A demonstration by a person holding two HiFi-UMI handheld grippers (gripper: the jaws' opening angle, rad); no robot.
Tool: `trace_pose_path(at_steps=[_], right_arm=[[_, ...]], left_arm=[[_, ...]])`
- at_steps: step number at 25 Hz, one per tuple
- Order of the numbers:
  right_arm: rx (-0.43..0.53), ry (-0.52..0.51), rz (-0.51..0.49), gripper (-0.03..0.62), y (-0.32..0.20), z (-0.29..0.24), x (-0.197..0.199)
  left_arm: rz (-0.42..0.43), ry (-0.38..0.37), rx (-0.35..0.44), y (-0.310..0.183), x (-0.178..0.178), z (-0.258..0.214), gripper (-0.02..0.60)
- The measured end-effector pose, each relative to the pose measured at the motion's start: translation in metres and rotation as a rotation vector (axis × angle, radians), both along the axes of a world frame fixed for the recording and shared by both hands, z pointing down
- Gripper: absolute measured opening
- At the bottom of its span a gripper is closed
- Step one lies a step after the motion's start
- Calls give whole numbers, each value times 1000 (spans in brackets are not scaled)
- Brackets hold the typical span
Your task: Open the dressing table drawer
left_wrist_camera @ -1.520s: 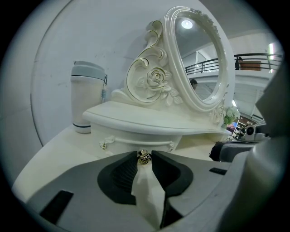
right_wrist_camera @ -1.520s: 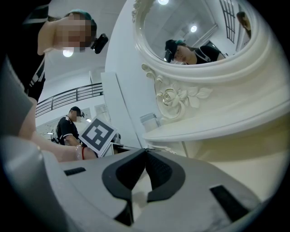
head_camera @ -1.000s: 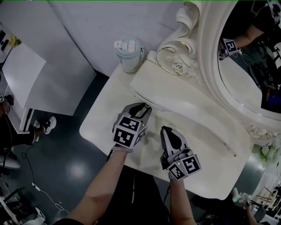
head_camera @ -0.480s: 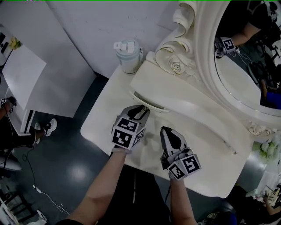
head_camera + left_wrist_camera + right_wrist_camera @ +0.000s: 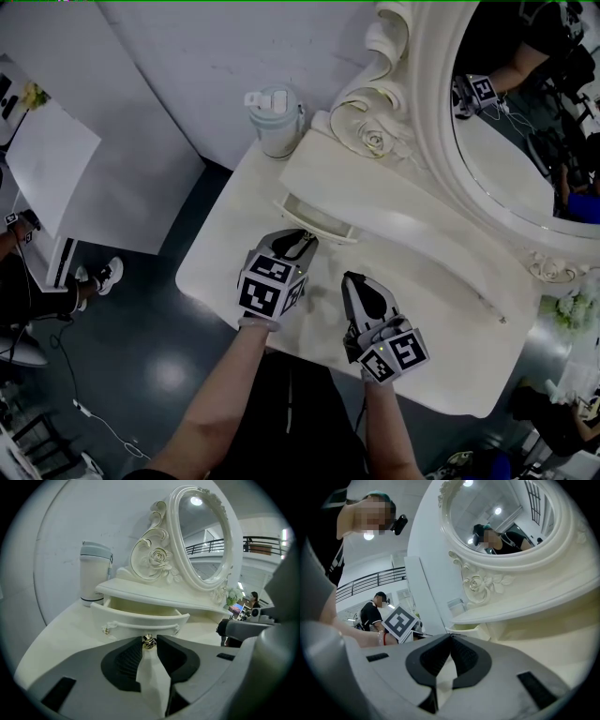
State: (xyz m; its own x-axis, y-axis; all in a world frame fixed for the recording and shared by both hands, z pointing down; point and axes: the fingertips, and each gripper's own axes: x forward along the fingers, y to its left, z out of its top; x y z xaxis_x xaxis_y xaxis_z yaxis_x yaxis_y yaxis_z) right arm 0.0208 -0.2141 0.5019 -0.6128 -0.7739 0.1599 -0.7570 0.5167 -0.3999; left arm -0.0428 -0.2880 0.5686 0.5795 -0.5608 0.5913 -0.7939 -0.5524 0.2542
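Observation:
The cream drawer (image 5: 315, 218) of the dressing table (image 5: 441, 319) stands pulled a little way out from under the mirror shelf, its hollow inside showing. In the left gripper view the drawer front (image 5: 140, 618) curves across the middle, and its small gold knob (image 5: 148, 642) sits pinched between the tips of my left gripper (image 5: 149, 639). From the head view my left gripper (image 5: 304, 241) touches the drawer's front. My right gripper (image 5: 355, 280) hovers over the tabletop to its right, shut with nothing in it; its tips (image 5: 450, 636) meet.
A pale lidded tumbler (image 5: 277, 117) stands at the table's back left corner, beside the drawer. The oval mirror (image 5: 506, 122) with carved scrolls rises behind the shelf. The table's front edge is under my wrists; white panels and dark floor lie to the left.
The drawer has slid out toward me, so its inside now shows. My left gripper came back slightly with the knob. The right gripper has stayed put.

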Motion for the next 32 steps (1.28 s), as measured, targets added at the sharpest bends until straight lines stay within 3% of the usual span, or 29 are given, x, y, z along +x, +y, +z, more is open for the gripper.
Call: trace_pose_path(at_steps=[32], right_arm=[[27, 10, 8, 5, 23, -24, -2]], left_arm=[[15, 4, -40, 35, -14, -1, 112]])
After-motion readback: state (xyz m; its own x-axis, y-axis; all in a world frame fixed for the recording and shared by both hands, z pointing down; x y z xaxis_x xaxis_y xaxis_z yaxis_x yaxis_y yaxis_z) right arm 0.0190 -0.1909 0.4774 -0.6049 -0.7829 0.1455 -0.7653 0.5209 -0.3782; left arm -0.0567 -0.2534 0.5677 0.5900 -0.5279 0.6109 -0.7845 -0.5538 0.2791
